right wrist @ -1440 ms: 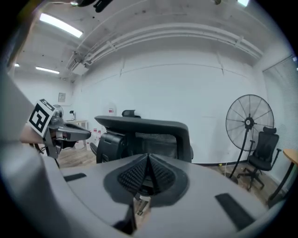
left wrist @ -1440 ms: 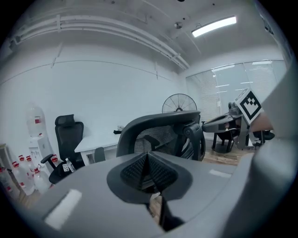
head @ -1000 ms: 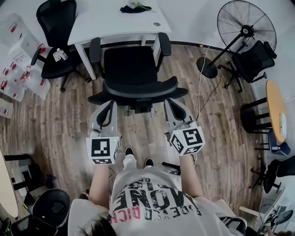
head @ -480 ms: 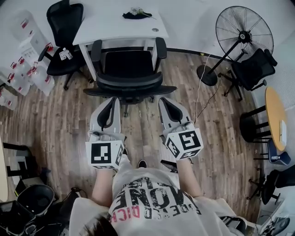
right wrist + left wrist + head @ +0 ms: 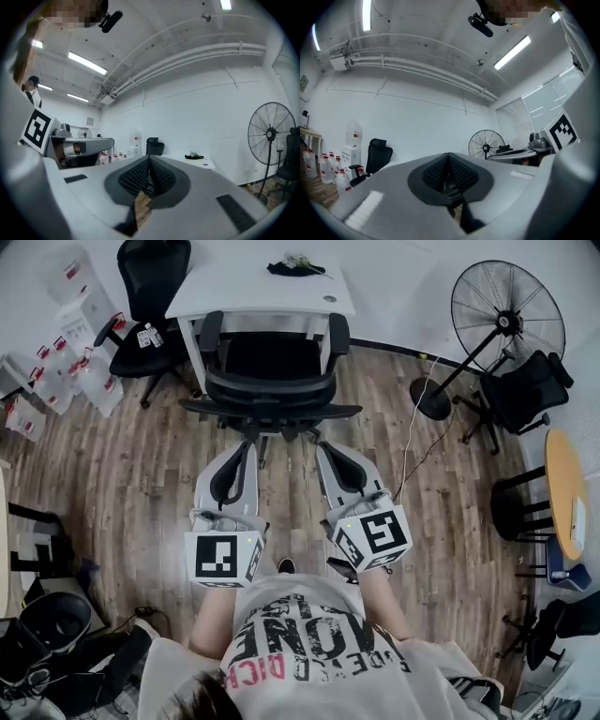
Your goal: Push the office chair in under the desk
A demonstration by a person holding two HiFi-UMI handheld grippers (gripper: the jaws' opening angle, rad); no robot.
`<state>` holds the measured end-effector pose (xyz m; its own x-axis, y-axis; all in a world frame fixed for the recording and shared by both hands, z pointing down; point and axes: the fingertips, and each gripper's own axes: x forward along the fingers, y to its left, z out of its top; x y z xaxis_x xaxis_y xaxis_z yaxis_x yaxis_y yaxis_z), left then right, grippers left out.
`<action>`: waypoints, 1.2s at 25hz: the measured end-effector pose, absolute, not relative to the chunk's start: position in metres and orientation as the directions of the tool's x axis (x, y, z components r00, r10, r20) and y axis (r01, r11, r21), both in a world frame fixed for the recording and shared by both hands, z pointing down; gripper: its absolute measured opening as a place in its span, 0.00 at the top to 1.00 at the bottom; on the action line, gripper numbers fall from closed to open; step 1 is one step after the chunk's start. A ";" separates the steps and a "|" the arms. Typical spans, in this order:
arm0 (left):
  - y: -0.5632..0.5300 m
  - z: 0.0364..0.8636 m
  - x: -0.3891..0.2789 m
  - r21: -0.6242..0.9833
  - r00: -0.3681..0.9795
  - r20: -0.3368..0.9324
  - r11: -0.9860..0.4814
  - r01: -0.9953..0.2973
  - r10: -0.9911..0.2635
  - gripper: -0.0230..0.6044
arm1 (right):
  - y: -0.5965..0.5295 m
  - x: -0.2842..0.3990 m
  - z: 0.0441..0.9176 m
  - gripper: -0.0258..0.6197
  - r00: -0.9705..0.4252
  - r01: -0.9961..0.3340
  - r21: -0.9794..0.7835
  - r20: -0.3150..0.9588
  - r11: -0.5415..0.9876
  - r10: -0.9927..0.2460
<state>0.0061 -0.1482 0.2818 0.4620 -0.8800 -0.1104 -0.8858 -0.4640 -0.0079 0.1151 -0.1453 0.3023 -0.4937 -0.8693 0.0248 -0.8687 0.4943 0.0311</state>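
Note:
The black office chair (image 5: 270, 390) stands with its seat partly under the white desk (image 5: 246, 294), its backrest toward me. My left gripper (image 5: 246, 448) and right gripper (image 5: 325, 448) are side by side just behind the backrest's lower edge; contact with it cannot be made out. Both are shut with nothing between the pads. In the left gripper view the left gripper (image 5: 449, 157) shows its ribbed pads pressed together, and in the right gripper view so does the right gripper (image 5: 150, 159). Both of those views look above the chair, toward the wall.
A second black chair (image 5: 150, 282) stands left of the desk beside several water bottles (image 5: 56, 381). A standing fan (image 5: 506, 320), another black chair (image 5: 527, 385) and a round wooden table (image 5: 562, 484) are at the right. A cable (image 5: 412, 442) runs over the wood floor.
The office chair has rolled away from me, further under the desk. Both grippers and the person have followed it forward, jaws still shut.

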 end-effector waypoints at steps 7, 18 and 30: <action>-0.138 0.284 -0.008 0.008 0.478 -0.095 -0.480 -0.877 -0.873 0.95 | -0.134 0.089 0.289 0.94 -0.510 -0.860 0.006 0.015 0.510 -0.860; -0.141 0.278 -0.015 0.007 0.555 -0.082 -0.557 -0.830 -0.828 0.95 | -0.133 0.055 0.285 0.94 -0.519 -0.854 -0.003 0.043 0.520 -0.854; -0.144 0.284 -0.008 0.031 0.576 -0.073 -0.579 -0.814 -0.814 0.95 | -0.138 0.066 0.288 0.94 -0.497 -0.868 -0.016 0.057 0.497 -0.866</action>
<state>-0.0085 -0.1443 0.2837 0.5763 -0.8140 -0.0729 -0.8145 -0.5794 0.0311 0.0664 -0.1380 0.2885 -0.4971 -0.8658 0.0570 -0.8676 0.4970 -0.0162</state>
